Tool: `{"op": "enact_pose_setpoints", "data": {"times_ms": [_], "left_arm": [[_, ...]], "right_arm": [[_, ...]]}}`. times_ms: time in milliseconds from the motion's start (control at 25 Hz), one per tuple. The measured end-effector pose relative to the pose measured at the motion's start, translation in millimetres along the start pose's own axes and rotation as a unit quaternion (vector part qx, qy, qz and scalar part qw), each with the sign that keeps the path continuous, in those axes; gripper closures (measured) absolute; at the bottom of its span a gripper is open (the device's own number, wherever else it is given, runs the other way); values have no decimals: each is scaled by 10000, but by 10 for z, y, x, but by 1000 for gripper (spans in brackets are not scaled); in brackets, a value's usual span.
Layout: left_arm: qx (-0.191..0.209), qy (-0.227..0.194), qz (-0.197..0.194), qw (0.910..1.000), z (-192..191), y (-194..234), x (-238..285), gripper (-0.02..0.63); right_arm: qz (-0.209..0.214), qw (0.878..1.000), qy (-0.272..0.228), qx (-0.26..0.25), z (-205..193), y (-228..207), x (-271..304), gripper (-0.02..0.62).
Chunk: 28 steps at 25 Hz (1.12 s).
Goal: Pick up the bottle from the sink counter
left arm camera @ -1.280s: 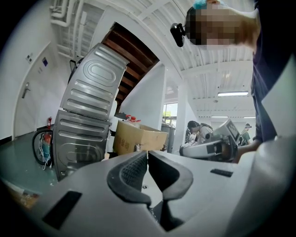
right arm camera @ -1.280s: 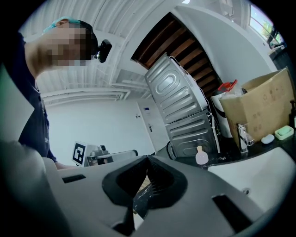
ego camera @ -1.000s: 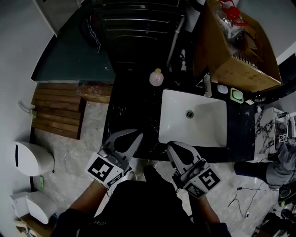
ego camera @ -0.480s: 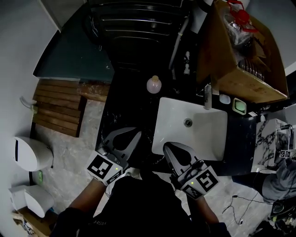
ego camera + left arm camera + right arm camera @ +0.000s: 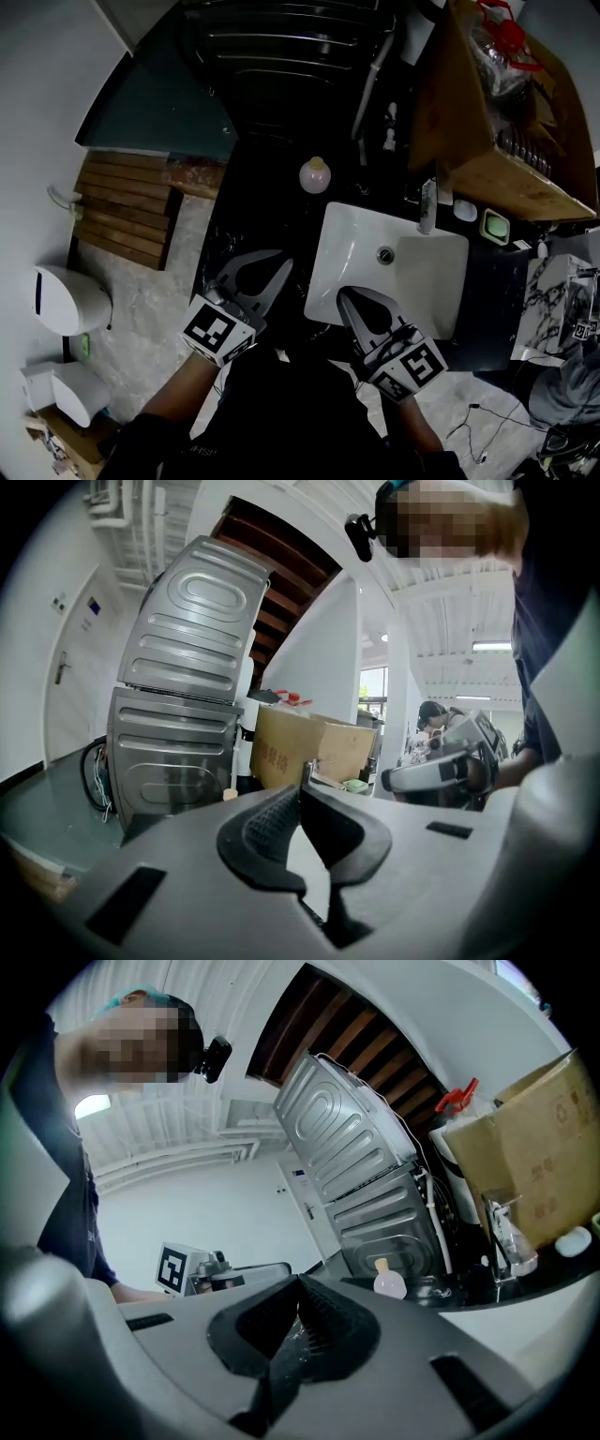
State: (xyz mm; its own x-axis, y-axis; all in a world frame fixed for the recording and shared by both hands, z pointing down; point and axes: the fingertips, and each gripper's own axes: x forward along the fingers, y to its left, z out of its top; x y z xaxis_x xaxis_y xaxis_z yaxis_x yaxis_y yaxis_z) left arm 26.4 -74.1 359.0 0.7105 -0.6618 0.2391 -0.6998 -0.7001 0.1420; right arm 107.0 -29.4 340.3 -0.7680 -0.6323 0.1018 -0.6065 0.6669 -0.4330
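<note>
Grey left tongs (image 5: 281, 267), right tongs (image 5: 344, 295) — pressed together, empty, level, short of bottle (image 5: 315, 175).

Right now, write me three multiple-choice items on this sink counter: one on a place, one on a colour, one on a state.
1. Where is the bottle?
A. on the black counter, beyond the sink basin's far left corner
B. held in a gripper
C. lying in the basin

2. What colour is the sink basin?
A. green
B. white
C. brown

3. The left gripper is:
A. wide open
B. shut on the bottle
C. shut and empty

Answers:
1 A: the head view shows it standing on the counter past the basin's corner.
2 B: the basin shows white against the black counter.
3 C: the left gripper view shows its jaws together with nothing between them.
</note>
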Motion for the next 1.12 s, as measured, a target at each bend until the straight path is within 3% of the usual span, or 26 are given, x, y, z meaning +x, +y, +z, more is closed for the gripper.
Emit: {"op": "enact_pose_setpoints", "data": {"times_ms": [440,640,1120], "left_arm": [[232,147,-177,9995,-7,239,393,592],[267,-88,-311,9991,18,436,569,592],[345,84,-520,9980,-61,857,976,590]], "right_arm": [[-152,9998,40,108,-16,-158,79,575],[-305,9994,84,168,-67,-223,118,575],[-551,9979,83,339,-90,-349,377,575]]}}
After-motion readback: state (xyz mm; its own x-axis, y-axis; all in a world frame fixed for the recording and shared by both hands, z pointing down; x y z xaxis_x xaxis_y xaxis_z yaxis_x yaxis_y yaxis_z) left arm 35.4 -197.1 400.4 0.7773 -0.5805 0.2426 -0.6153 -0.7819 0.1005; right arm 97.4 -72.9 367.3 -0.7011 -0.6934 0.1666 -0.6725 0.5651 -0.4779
